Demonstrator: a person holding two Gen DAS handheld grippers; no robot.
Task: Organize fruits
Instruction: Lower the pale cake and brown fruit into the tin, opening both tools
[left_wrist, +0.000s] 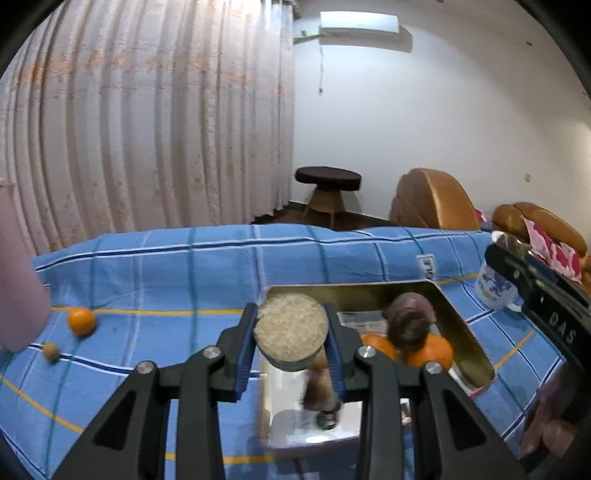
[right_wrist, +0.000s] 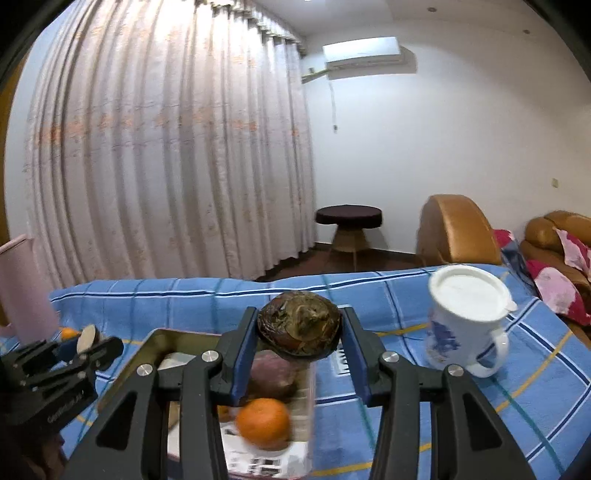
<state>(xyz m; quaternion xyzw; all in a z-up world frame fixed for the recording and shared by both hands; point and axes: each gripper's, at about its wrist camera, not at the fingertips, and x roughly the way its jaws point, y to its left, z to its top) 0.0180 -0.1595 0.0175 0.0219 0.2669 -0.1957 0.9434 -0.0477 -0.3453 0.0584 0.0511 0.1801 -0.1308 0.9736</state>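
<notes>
My left gripper (left_wrist: 291, 334) is shut on a round pale fruit piece with a cut, grainy face (left_wrist: 291, 326), held above the near end of a gold metal tray (left_wrist: 467, 332). The tray holds oranges (left_wrist: 430, 350) and a dark purple fruit (left_wrist: 410, 319). My right gripper (right_wrist: 299, 338) is shut on a dark brown wrinkled fruit (right_wrist: 299, 326), held over the tray (right_wrist: 147, 341), which holds an orange (right_wrist: 263, 422) and a purple fruit (right_wrist: 273, 369). A loose orange (left_wrist: 81, 320) and a small greenish fruit (left_wrist: 50, 350) lie on the blue checked cloth (left_wrist: 166, 277) at left.
A white mug with blue print and a lid (right_wrist: 467, 321) stands on the cloth right of the tray; it also shows in the left wrist view (left_wrist: 493, 291). A pink jug (right_wrist: 22, 291) stands at far left. A stool (right_wrist: 349, 218) and brown sofas (right_wrist: 458, 229) lie beyond the table.
</notes>
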